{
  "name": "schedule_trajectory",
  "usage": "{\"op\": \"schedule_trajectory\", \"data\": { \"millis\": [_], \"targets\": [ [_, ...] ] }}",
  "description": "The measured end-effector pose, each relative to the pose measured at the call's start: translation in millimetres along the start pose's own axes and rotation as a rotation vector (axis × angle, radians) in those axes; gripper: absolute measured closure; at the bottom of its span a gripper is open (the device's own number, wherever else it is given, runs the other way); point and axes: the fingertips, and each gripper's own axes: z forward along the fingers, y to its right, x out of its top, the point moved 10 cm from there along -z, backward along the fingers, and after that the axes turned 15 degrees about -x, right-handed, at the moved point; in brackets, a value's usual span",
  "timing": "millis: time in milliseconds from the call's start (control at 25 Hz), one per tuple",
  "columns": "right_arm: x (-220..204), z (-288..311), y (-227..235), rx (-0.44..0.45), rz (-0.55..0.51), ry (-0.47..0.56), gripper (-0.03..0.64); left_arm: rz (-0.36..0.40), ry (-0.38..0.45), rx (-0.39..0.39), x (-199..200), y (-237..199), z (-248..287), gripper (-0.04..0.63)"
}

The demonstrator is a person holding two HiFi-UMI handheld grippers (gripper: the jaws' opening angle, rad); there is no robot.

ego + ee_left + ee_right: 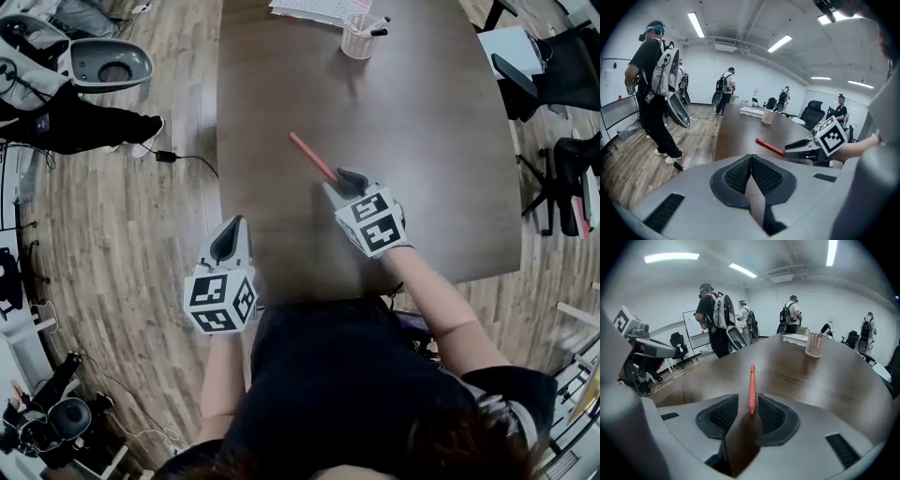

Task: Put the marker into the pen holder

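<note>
While the red marker [312, 157] lies flat on the brown table [422, 141], with the pen holder [359, 36] standing well beyond its far tip, the right gripper [749, 405] sits at its near end. Its jaws are spread, that end lies between the pads, and no squeeze is evident; it is likely lined up along the marker for a clean pinch. Left gripper [751, 161]: jaws together on nothing, back and left of the marker, probably just out of the way.

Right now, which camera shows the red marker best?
The right gripper view: the marker lies dead centre, its near end between the right gripper's open tongs. The head view shows most of it from above, smaller. The left gripper view shows it small, partly behind that gripper.
</note>
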Motion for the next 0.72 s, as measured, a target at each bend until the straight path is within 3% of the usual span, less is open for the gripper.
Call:
{"op": "schedule_trajectory", "data": {
  "millis": [280, 600, 720],
  "targets": [
    [-1.4, 23.9, -3.9, -0.024, -0.036, -0.052, 0.467, -0.002, -0.012, -0.007, 4.7, -5.7, 12.5, 0.569],
    [-2.6, 21.0, -22.7, -0.082, -0.105, -0.019, 0.538, -0.005, 0.003, -0.038, 9.3, -19.6, 12.3, 0.569],
    [-4.3, 18.0, -22.3, -0.064, -0.080, -0.034, 0.551, 0.007, 0.005, -0.053, 13.3, -19.7, 11.9, 0.569]
  ]
}}
